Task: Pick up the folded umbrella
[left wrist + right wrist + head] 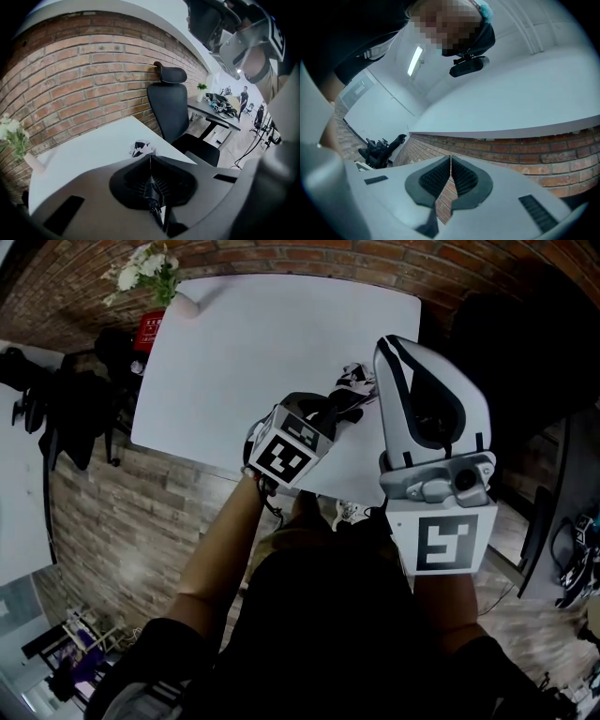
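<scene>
Folded umbrella (354,381): a black-and-white patterned bundle lying on the white table (262,343), right of centre in the head view and near the table's right edge. In the left gripper view it sits just above the jaw tips.
Left gripper (151,158): dark body, jaws pressed together along a thin seam with nothing gripped. It is angled down towards the umbrella and is near it but apart.
Right gripper (450,158): white body, ribbed pads closed against each other and empty. It fills the right of the head view with its tips pointing up, aimed at the brick wall (543,161) and ceiling.
Flower vase (150,273): white blooms at the table's upper-left corner, well apart from the umbrella.
Office chair (171,108): black, standing at the table's right side in the left gripper view.
</scene>
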### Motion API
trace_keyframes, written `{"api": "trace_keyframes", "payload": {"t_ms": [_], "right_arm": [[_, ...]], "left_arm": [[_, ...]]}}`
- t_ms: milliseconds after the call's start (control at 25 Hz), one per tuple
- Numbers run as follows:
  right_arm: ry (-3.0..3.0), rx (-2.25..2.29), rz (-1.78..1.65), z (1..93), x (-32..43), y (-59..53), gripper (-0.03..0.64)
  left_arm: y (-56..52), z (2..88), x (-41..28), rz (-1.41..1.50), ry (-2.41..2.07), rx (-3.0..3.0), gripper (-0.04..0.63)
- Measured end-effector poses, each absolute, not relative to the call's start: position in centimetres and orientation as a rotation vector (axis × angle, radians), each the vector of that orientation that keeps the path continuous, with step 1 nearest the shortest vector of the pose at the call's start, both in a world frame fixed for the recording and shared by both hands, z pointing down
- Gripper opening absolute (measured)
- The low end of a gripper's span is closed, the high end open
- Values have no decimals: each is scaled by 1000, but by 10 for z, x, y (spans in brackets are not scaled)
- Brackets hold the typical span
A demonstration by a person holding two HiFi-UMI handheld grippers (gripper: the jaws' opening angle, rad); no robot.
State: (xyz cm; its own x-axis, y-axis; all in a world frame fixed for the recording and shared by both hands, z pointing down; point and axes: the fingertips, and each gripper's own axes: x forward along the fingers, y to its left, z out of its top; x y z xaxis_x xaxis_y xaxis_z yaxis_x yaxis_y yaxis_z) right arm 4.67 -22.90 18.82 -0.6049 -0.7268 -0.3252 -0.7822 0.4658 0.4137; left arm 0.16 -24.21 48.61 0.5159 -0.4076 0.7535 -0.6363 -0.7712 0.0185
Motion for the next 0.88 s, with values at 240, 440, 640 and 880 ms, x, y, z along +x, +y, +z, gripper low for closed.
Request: {"api": "trace_keyframes", "payload": {"t_ms": [240, 440, 640, 880], "right_arm": [[2620, -1386, 898, 188, 39, -239, 31], [2637, -1407, 923, 195, 39, -244, 31], [2651, -1422, 1007, 197, 34, -248, 31], [2666, -1426, 1089, 203, 30, -251, 31]], "left_arm": [[-246, 510, 0, 1190, -828, 2423, 59], [-241, 535, -7, 1277, -771, 2330, 132], [-232, 552, -12, 1333, -684, 2251, 210], [-227, 568, -11, 1382, -619, 2193, 270]]}}
